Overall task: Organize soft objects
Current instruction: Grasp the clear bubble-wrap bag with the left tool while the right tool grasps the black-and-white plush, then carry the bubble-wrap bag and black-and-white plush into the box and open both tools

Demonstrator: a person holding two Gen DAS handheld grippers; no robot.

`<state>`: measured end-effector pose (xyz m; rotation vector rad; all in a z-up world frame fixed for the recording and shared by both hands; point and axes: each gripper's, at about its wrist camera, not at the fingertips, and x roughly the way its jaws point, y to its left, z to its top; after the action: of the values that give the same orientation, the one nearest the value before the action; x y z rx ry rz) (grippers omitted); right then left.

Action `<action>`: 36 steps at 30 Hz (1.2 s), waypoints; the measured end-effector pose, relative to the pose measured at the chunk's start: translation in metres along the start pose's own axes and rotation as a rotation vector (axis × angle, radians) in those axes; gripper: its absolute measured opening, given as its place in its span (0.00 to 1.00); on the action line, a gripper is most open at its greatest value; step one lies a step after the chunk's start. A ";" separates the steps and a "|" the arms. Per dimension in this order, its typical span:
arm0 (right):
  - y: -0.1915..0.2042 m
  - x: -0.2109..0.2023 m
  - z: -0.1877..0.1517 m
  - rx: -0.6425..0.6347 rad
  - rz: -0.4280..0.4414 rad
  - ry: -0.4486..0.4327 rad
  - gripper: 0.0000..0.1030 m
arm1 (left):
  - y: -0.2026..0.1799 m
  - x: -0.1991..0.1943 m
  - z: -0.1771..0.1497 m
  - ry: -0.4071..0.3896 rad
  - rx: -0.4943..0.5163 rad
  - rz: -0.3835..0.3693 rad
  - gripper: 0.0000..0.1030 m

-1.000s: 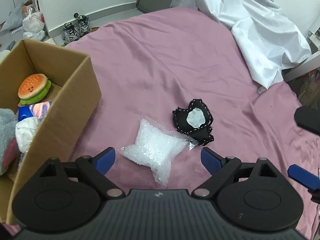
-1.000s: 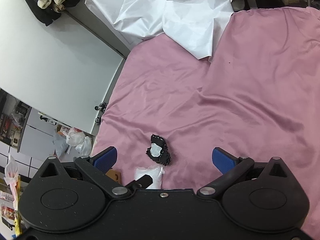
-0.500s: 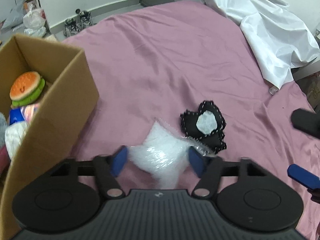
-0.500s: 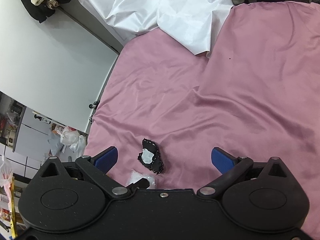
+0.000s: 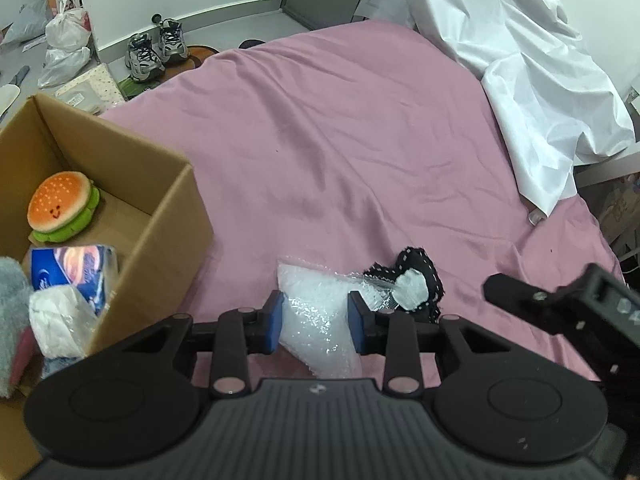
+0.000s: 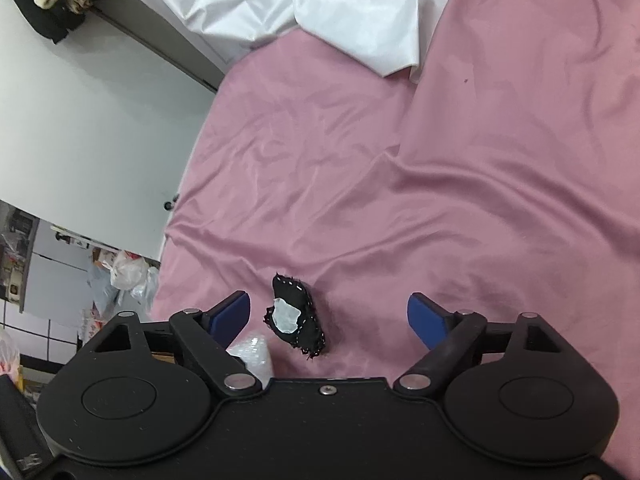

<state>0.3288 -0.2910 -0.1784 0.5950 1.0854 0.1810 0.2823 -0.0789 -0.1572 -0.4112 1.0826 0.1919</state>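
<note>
My left gripper is shut on a clear bubble-wrap pouch and holds it just above the pink bedsheet. A black fabric piece with white stitching lies right of the pouch, touching it. An open cardboard box stands at the left with a burger plush, a blue-and-white pack and a grey plush inside. My right gripper is open and empty above the black fabric piece; a bit of the pouch shows by its left finger.
A crumpled white sheet covers the bed's far right corner. Shoes and plastic bags lie on the floor past the bed's far edge. The right gripper's body shows at the right in the left wrist view.
My left gripper moved forward over the pouch, closed on it and lifted it slightly. My right gripper moved closer to the black fabric piece, staying open.
</note>
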 end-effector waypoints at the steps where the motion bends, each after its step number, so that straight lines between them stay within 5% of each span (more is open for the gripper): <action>1: 0.002 0.003 0.000 -0.002 0.000 0.006 0.82 | 0.001 0.000 0.002 0.000 0.002 -0.002 0.31; 17: 0.025 0.043 -0.005 -0.075 -0.114 0.075 0.76 | 0.009 0.008 0.028 0.004 0.016 -0.029 0.32; 19: 0.030 0.043 -0.007 -0.122 -0.145 0.076 0.64 | 0.009 0.008 0.027 0.010 0.019 -0.026 0.32; 23: 0.028 0.039 -0.006 -0.110 -0.102 0.106 0.12 | 0.009 0.003 0.025 -0.001 0.030 -0.018 0.32; 24: 0.028 0.037 -0.006 -0.122 -0.108 0.103 0.07 | 0.010 0.002 0.024 -0.005 0.031 -0.018 0.32; 36: 0.036 -0.006 -0.006 -0.164 -0.053 0.017 0.01 | 0.015 -0.029 0.010 -0.062 0.016 0.002 0.32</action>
<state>0.3260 -0.2614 -0.1559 0.4175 1.0904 0.2270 0.2718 -0.0596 -0.1308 -0.3872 1.0230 0.1959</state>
